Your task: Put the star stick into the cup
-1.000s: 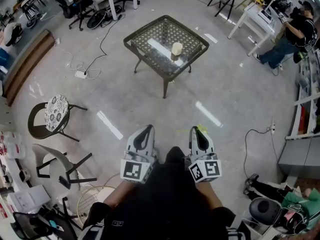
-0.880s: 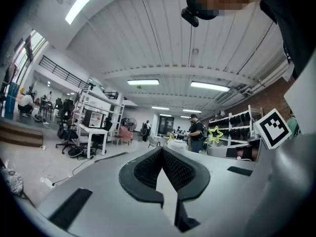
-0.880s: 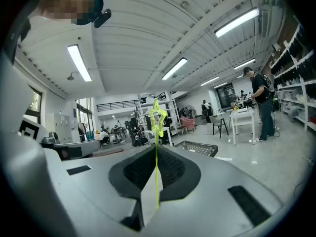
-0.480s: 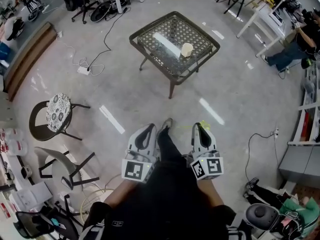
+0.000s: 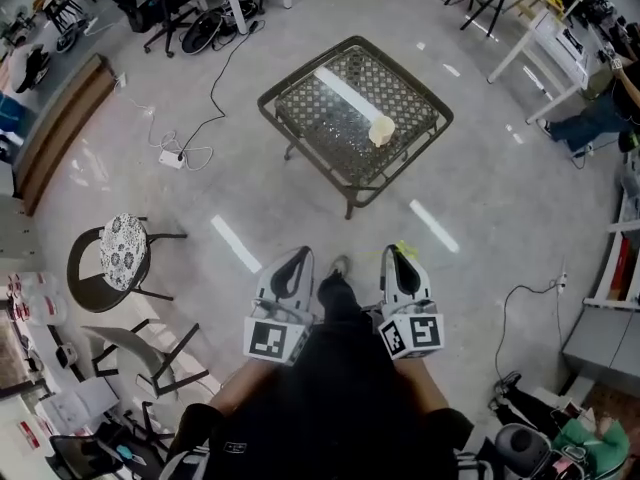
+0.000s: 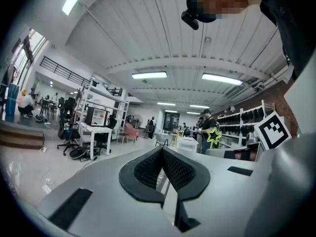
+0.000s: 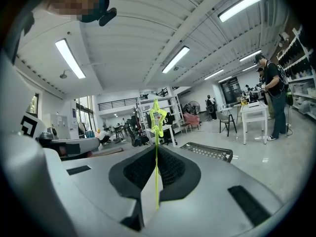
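My right gripper (image 5: 401, 256) is shut on the thin yellow-green star stick (image 7: 157, 152), whose star head (image 7: 157, 116) rises past the jaw tips. In the head view the star (image 5: 405, 252) peeks out at the gripper's front. My left gripper (image 5: 292, 260) is shut with nothing between its jaws; its own view also catches the star (image 6: 214, 137) off to the right. The pale cup (image 5: 382, 130) stands on the dark lattice glass-topped table (image 5: 300, 118), well ahead of both grippers, which I hold close to my body.
Floor lies between me and the table. A cable and power strip (image 5: 173, 156) lie to the left. A round patterned stool (image 5: 118, 252) and chairs (image 5: 140, 353) stand at left. White desks (image 5: 545, 43) and a seated person (image 5: 605, 108) are at right; shelving (image 5: 605, 298) at far right.
The table and cup have shifted lower and to the right in the head view and look larger, so I have come closer. Both grippers keep their pose.
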`<state>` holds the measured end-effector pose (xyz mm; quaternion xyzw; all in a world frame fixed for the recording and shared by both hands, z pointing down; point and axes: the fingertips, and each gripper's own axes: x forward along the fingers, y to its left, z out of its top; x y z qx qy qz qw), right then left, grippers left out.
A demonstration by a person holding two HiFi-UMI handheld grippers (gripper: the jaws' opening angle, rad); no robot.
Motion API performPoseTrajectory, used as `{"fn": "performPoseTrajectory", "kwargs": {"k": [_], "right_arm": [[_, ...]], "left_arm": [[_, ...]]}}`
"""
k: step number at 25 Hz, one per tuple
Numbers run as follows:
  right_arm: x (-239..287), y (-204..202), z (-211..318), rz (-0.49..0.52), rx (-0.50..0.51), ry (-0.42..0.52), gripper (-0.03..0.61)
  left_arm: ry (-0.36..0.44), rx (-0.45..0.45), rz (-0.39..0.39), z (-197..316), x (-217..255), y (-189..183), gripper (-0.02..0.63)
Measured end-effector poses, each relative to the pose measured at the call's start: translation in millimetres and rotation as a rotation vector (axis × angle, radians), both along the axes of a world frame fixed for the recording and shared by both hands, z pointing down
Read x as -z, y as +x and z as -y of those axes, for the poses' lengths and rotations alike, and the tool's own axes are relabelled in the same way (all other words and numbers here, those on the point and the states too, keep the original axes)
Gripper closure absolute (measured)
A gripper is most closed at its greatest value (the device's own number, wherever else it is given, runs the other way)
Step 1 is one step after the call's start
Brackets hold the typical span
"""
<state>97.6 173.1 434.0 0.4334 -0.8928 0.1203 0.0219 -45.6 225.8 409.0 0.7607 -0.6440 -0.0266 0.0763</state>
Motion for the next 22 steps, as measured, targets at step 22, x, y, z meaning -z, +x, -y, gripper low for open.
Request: {"fn": "performPoseTrajectory", "kwargs": {"k": [22], "right_arm": [[-1,-5,183,-0.013,-0.110,0.005,0.561]], "left_arm": [[0.009,-0.113,-0.007,199,9,-11,0.598]]}}
